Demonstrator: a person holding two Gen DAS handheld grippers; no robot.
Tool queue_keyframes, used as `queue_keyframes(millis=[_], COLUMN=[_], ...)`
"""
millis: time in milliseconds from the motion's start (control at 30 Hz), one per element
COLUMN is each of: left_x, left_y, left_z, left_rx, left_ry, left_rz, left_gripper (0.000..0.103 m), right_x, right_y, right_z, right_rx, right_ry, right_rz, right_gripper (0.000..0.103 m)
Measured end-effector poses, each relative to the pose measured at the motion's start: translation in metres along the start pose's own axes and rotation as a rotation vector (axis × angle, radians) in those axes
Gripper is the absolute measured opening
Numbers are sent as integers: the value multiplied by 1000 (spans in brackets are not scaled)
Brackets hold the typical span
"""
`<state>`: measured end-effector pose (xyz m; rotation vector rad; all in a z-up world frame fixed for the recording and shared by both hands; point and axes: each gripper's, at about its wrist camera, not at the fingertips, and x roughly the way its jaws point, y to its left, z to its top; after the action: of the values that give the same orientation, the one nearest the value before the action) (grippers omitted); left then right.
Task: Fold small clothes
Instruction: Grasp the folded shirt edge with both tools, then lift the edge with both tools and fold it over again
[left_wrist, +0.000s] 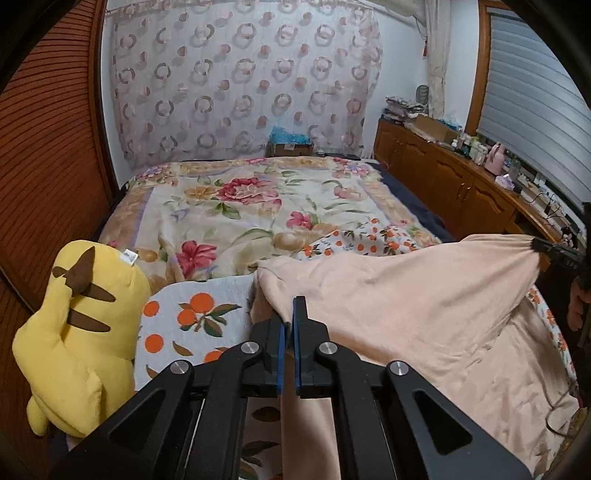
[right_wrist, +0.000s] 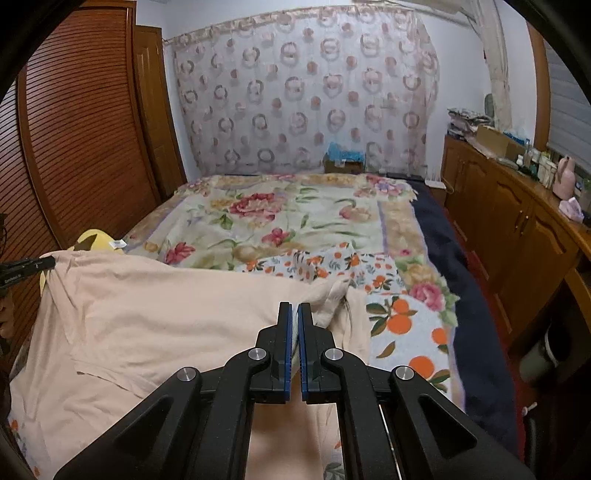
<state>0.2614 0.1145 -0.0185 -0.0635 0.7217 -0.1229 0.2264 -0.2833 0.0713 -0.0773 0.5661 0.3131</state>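
Peach-coloured garment (left_wrist: 399, 295) hangs stretched between both grippers above the near end of the bed (left_wrist: 236, 206), its lower part draping onto the orange-print sheet (left_wrist: 192, 321) that covers the bed's near edge. The left gripper (left_wrist: 289, 317) is clenched on one top corner of the garment, the cloth pinched between its blue pads and trailing under the fingers. The right gripper (right_wrist: 294, 321) is likewise clamped on the opposite top corner, with a bunched fold of fabric just beyond its tips. In the left wrist view the right gripper's tip shows at the right edge, cloth gathered into it; the right wrist view shows the left gripper's tip at the left edge in the same way. A yellow plush toy (left_wrist: 74, 325) sits at the bed's near left corner, beside the sheet. A floral blanket (right_wrist: 288, 221) covers the far part of the bed.
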Motion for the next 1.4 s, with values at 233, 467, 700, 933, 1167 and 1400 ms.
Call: queue_keyframes(millis=[233,467,700,933,1167,1400], left_x=[22,6,-48,-91,-128,-149], left_y=[7,-2,-6,-9,-10,-9], left_z=[0,9,17,-6,-55,-105], left_rx=[43,58,15,14,3,-15], left_ry=[90,26,-87,-113,-140,-127], left_rz=[-1,-4,-37,-29,-23,-12], left_gripper=[5,4,3,3,3,3], right_x=[10,8,-24,-77,-120,-153], right_y=[1,-2,-1,2,10,18], right_z=[-6,2,8,-17,-65,-110], right_rx=[-41,-37,-43,-54,-85,-95], right_ry=[17,20,-36,-87,-99,-78], right_rz=[-15,-15,10,35,32,20], right_gripper=[3,3,3,3,3,3])
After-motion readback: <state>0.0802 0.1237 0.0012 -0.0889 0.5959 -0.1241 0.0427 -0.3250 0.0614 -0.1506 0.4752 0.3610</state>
